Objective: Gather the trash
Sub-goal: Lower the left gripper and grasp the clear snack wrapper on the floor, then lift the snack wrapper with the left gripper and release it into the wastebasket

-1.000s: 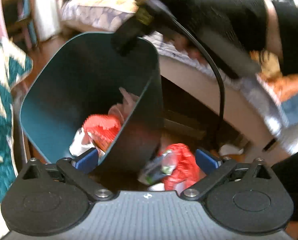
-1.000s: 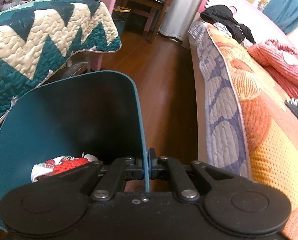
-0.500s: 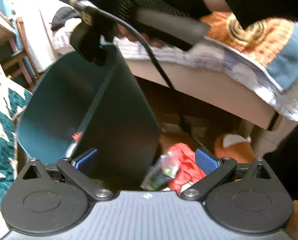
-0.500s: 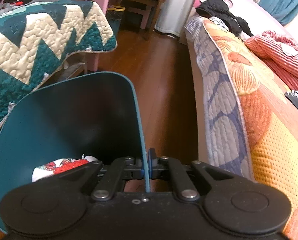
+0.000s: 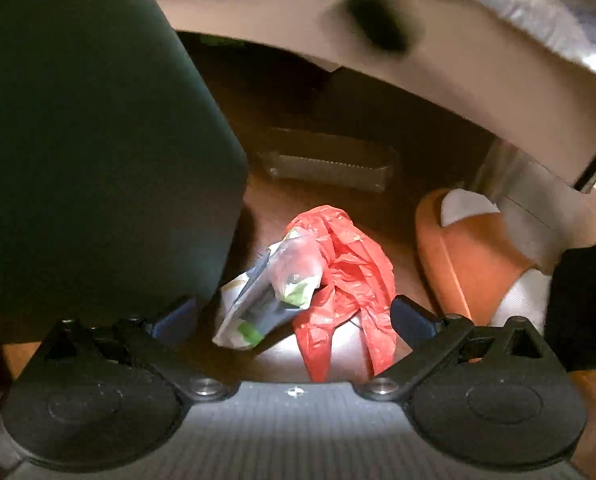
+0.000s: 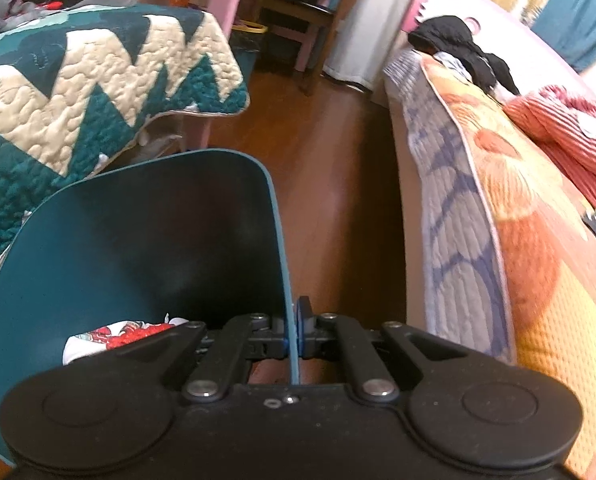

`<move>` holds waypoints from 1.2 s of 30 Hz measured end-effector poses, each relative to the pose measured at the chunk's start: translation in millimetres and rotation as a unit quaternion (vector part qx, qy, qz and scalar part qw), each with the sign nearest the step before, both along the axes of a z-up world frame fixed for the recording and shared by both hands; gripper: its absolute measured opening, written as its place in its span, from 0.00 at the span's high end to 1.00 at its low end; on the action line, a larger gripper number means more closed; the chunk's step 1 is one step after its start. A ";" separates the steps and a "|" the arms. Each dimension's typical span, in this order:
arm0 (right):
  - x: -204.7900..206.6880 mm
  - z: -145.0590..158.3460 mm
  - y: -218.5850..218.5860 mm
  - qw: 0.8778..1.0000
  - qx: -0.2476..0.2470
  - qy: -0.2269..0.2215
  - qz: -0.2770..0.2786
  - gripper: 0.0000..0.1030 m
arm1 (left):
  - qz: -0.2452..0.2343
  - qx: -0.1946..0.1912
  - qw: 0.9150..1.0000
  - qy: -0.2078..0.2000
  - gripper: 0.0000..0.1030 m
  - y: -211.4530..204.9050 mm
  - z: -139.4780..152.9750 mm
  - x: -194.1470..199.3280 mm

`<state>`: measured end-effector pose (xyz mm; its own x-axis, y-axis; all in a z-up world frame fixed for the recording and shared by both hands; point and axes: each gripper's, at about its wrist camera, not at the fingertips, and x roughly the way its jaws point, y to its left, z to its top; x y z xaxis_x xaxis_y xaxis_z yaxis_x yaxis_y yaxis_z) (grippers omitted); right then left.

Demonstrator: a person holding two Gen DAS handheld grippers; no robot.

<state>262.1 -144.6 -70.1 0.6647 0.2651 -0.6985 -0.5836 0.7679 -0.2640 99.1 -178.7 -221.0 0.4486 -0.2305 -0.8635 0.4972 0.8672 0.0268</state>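
Observation:
A crumpled red plastic bag (image 5: 346, 268) lies on the wooden floor with a clear and white-green wrapper (image 5: 273, 292) against its left side. My left gripper (image 5: 293, 316) is open, its two blue pads on either side of this trash, just above it. The dark teal trash bin (image 5: 97, 140) stands at the left, close to the left pad. My right gripper (image 6: 293, 328) is shut on the bin's right rim (image 6: 281, 240). Red and white trash (image 6: 117, 336) lies in the bin's bottom.
A bed frame (image 5: 418, 60) overhangs the trash, with a clear box (image 5: 330, 160) under it. An orange slipper on a white-socked foot (image 5: 478, 256) stands at the right. A zigzag quilt (image 6: 77, 100) is left of the bin, a bed with an orange blanket (image 6: 518, 220) right.
My left gripper has dropped down and forward toward the trash on the floor; the bin's opening has left its view. My right gripper keeps its hold on the bin rim.

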 end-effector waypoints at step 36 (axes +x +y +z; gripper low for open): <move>7.0 -11.7 -24.4 1.000 0.011 0.016 -0.004 0.96 | 0.033 -0.082 0.994 0.057 0.92 45.2 94.5 10.4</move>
